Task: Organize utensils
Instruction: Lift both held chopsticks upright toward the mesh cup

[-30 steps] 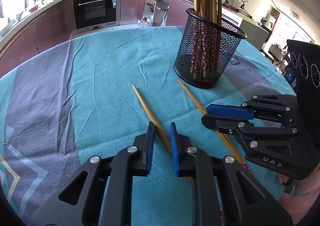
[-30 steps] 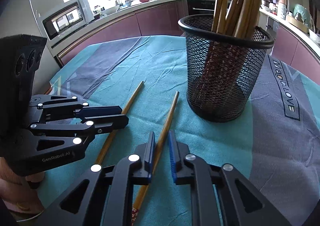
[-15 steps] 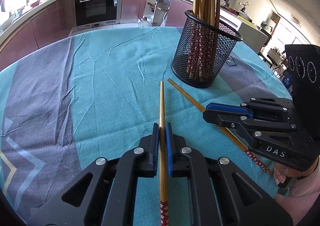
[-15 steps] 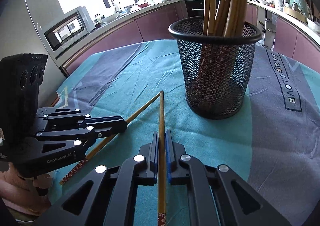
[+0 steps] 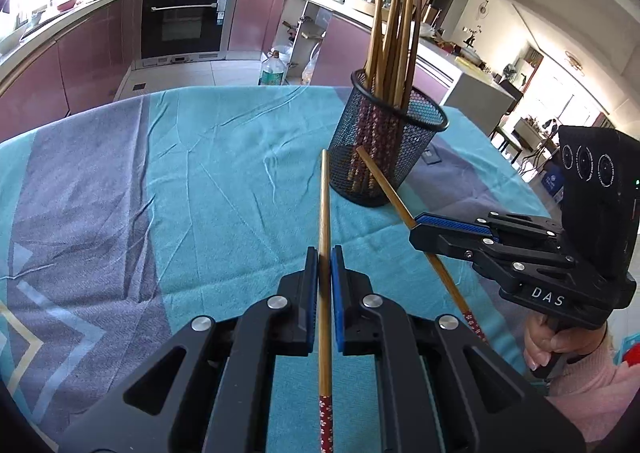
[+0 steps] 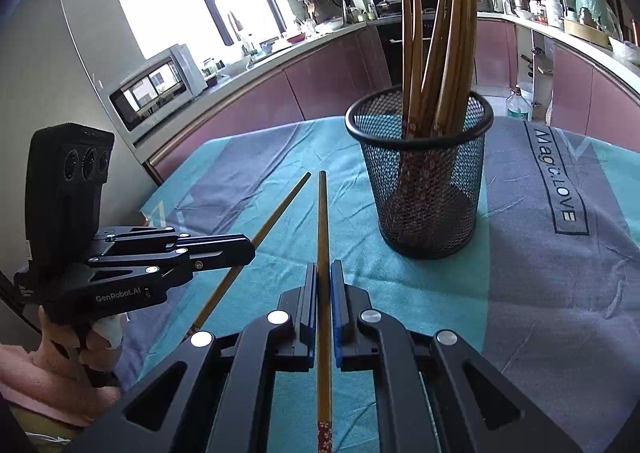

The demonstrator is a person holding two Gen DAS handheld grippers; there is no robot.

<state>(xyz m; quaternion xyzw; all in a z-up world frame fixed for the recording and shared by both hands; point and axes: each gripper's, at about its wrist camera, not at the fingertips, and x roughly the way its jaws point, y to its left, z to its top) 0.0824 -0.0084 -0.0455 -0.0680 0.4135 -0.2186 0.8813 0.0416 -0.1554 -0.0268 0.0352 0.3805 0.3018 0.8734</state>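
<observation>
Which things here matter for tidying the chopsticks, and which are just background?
Job: left gripper and its chopstick; right gripper and its chopstick; mesh holder with chopsticks.
Background: tablecloth, oven, microwave.

Black tongs (image 5: pixel 325 253), blue pads (image 5: pixel 452 221); silver screws; pink sleeve (image 5: pixel 592 385)

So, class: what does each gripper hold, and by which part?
Left gripper and right gripper each clamp one chopstick around mid-shaft, patterned end trailing behind the pads.
</observation>
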